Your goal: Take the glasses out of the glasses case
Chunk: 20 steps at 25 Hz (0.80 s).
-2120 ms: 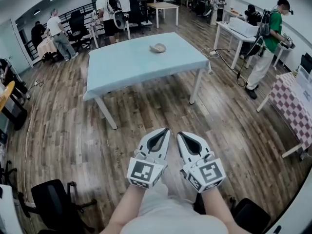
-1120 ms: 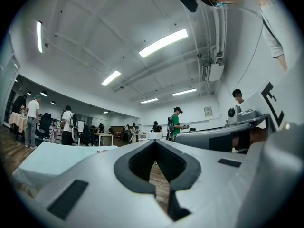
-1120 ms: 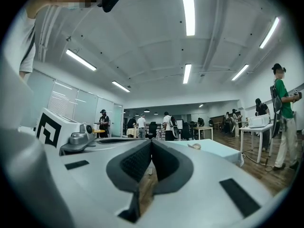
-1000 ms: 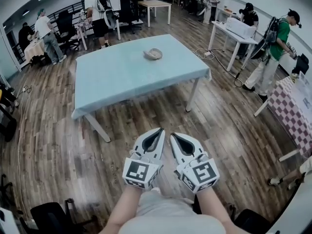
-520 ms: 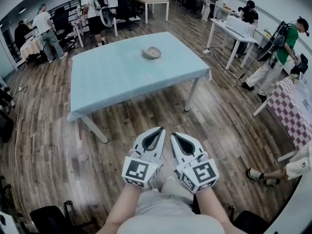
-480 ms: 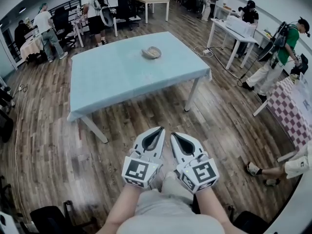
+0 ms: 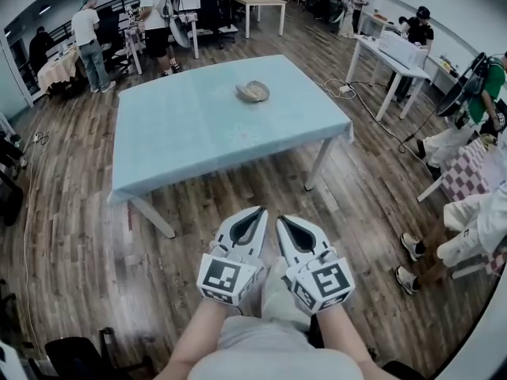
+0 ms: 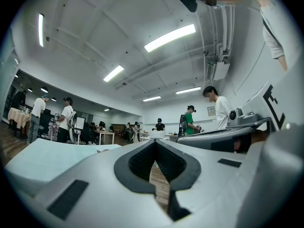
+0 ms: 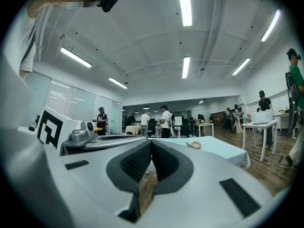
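Left claw (image 7: 259, 210) and right claw (image 7: 279, 218) are both closed with nothing between the jaws, held side by side above the wooden floor (image 7: 87, 252), well short of the desk (image 7: 182, 141). The glasses case (image 7: 253, 92) lies near the desk's far edge. By this layout, no step is done yet: reaching the case, opening it and removing the glasses all remain.
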Tool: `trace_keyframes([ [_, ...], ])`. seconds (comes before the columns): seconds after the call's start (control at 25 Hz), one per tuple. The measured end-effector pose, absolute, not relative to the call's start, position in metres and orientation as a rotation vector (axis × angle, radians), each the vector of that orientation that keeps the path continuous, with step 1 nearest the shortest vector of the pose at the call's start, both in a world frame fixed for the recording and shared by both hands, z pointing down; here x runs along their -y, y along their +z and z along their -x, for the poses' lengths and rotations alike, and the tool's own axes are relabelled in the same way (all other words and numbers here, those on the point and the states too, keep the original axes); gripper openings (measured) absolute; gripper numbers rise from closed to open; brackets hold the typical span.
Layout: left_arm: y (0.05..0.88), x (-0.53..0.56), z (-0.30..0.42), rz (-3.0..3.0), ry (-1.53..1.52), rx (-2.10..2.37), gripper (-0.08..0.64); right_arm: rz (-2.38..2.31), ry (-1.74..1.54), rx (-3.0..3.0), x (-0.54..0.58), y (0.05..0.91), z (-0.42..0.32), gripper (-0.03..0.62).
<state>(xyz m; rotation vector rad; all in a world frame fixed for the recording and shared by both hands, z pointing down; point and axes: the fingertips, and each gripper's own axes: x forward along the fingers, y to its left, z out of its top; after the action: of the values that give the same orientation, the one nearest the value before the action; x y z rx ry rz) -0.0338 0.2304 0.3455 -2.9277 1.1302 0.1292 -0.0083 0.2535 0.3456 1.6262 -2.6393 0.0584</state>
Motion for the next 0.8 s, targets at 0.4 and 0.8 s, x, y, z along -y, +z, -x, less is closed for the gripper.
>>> trace_keyframes([
  [0.4,0.358,-0.166,0.010,2.915,0.092,-1.146,0.006,-1.624,0.092,2.660,-0.181,0.359,-0.019,0.008],
  [0.8,0.356,-0.092,-0.021,2.891,0.073,-1.166,0.006,-1.584,0.081,2.677,-0.107,0.357,-0.047,0.008],
])
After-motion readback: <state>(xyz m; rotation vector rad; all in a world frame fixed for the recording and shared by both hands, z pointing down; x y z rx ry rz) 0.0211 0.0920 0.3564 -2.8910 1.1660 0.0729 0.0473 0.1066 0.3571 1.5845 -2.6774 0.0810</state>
